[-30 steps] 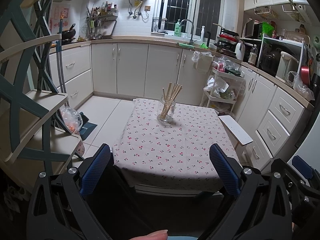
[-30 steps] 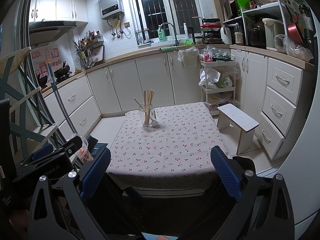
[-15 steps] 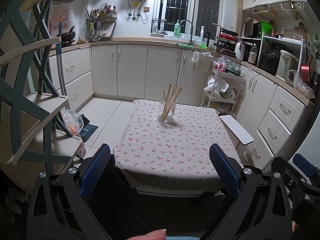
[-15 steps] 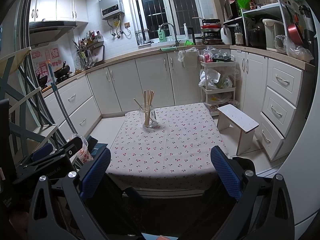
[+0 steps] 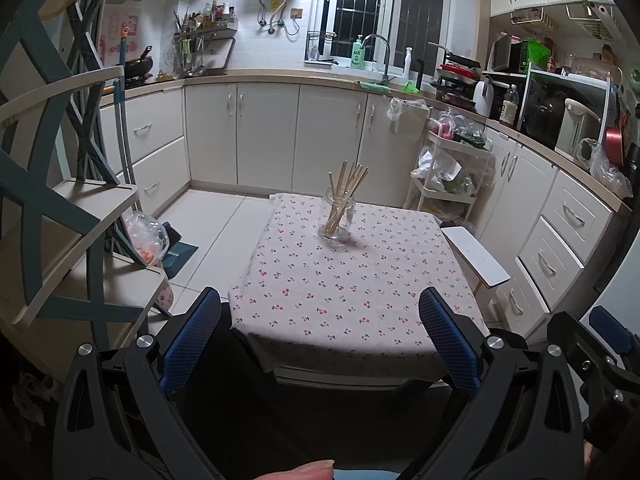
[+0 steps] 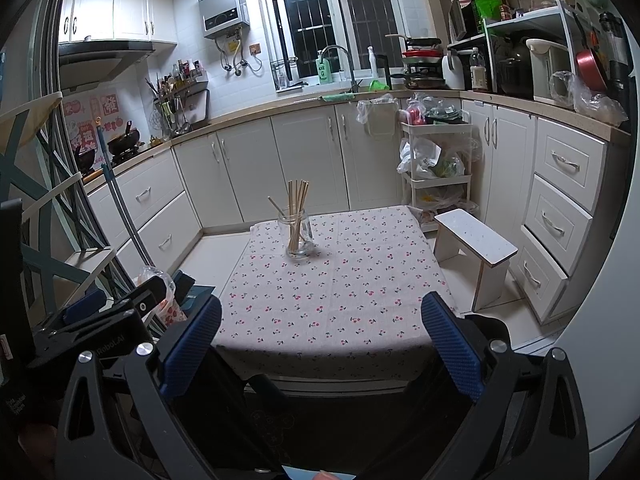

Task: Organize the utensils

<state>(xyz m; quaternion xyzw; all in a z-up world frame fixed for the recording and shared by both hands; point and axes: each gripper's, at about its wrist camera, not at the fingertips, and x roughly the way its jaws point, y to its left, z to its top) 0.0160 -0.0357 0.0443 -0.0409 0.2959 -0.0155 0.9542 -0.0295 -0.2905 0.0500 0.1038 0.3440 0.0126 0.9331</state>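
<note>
Wooden chopsticks (image 5: 345,196) upright in jar (image 5: 337,218)

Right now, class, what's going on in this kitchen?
A person holds a gripper in each hand, both facing a small table with a cherry-print cloth. The left gripper and right gripper are open, empty and short of the table. On it stands a glass jar holding wooden chopsticks. Nothing else lies on the cloth.

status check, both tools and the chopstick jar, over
Left tool open, empty, short of the table. Right tool open, empty. Chopsticks upright in glass jar at far end. Path over cloth clear.
</note>
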